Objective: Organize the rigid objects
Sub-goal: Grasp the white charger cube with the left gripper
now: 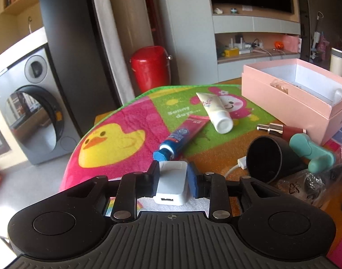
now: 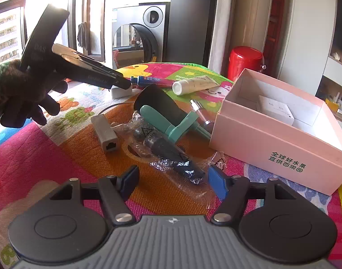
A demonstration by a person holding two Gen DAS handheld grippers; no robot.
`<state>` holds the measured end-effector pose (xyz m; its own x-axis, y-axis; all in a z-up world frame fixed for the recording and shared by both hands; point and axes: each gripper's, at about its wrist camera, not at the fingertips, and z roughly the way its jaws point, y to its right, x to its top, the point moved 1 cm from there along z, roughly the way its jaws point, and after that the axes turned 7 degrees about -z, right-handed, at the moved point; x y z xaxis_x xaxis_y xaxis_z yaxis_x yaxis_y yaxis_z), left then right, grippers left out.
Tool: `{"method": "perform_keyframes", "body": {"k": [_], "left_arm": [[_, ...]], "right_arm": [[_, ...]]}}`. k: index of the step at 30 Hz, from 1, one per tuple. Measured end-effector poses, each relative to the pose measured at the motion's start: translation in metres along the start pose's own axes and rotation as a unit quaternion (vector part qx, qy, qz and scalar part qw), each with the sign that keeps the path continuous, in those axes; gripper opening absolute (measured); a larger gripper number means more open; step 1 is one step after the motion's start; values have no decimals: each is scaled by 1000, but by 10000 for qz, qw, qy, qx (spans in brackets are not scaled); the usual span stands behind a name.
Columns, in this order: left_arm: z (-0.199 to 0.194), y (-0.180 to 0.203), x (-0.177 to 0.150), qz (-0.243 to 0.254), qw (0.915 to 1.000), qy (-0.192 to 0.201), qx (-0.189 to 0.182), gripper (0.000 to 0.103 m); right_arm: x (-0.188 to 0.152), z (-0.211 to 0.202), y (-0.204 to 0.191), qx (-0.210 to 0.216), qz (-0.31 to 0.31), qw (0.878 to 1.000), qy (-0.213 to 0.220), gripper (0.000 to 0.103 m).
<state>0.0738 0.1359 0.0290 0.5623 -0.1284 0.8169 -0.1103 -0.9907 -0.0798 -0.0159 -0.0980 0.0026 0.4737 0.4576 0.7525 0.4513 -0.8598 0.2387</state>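
Observation:
My left gripper (image 1: 173, 170) is shut on a white USB charger block (image 1: 172, 183), low over the colourful mat; the right wrist view shows it too (image 2: 121, 84), with the charger (image 2: 120, 92) touching or just above the mat. My right gripper (image 2: 173, 179) is open and empty, just short of a dark item in a clear plastic bag (image 2: 171, 154). The pink open box (image 2: 281, 139) stands at the right with a white box (image 2: 276, 109) inside. On the mat lie a blue-capped toothpaste tube (image 1: 182, 135), a cream tube (image 1: 215, 109), a black cup (image 1: 269, 159), a teal tool (image 1: 312, 152) and a grey network adapter (image 2: 104, 134).
A small dropper bottle (image 1: 281, 130) lies by the pink box (image 1: 294, 98). A white cable (image 1: 235, 167) runs beside the black cup. Beyond the table edge stand a red bin (image 1: 150, 67) and a washing machine (image 1: 34, 112).

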Motion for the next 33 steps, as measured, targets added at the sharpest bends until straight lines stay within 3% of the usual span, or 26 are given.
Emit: {"method": "perform_keyframes", "body": {"k": [4, 6, 9, 16, 19, 26, 29, 33], "left_arm": [[0, -11, 6, -115, 9997, -140, -150, 34], [4, -14, 8, -130, 9995, -243, -121, 42], [15, -17, 6, -224, 9986, -461, -94, 45], [20, -24, 4, -726, 9966, -222, -324, 42], [13, -29, -2, -1086, 9923, -293, -510, 38], [-35, -32, -38, -1912, 9793, -67, -662, 37], [-45, -30, -46, -2045, 9766, 147, -649, 37], [-47, -29, -46, -2020, 9768, 226, -668, 37]], "right_arm": [[0, 0, 0, 3, 0, 10000, 0, 69], [0, 0, 0, 5, 2, 10000, 0, 69], [0, 0, 0, 5, 0, 10000, -1, 69], [1, 0, 0, -8, -4, 10000, 0, 69], [7, 0, 0, -30, -3, 10000, -7, 69], [85, 1, 16, 87, 273, 9993, 221, 69], [130, 32, 31, 234, 851, 9960, -112, 68], [176, 104, 50, 135, 1408, 9867, -796, 57]]}}
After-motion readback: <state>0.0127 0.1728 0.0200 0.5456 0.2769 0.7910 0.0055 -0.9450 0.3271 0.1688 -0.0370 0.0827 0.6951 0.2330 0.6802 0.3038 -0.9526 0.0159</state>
